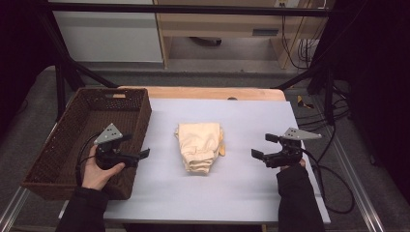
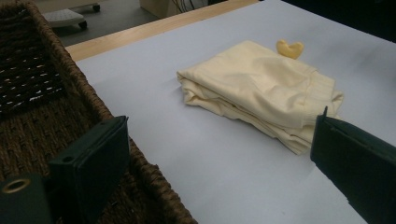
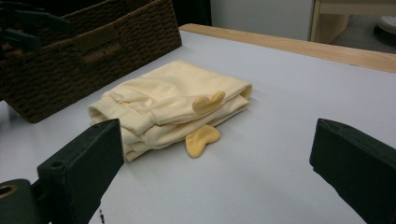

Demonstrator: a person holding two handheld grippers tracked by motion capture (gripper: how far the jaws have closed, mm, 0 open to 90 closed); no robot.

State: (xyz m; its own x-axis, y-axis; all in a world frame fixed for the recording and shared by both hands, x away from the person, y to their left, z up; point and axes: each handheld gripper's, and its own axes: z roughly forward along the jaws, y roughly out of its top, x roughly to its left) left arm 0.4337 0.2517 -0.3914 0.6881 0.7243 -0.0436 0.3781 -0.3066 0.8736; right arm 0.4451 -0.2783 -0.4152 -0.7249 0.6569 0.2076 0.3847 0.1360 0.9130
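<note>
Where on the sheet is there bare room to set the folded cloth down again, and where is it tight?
Bare sheet lies in front of the folded cloth, and behind it toward the wooden edge. It is tight at the left: the basket overlaps the sheet and the left claw hangs there.

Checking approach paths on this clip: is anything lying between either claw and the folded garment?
Nothing visible. The folded cream garment lies alone mid-table, with bare sheet between it and the left claw and the right claw. Both claws stand open and empty. The basket sits off to the left, by the left claw, not between.
</note>
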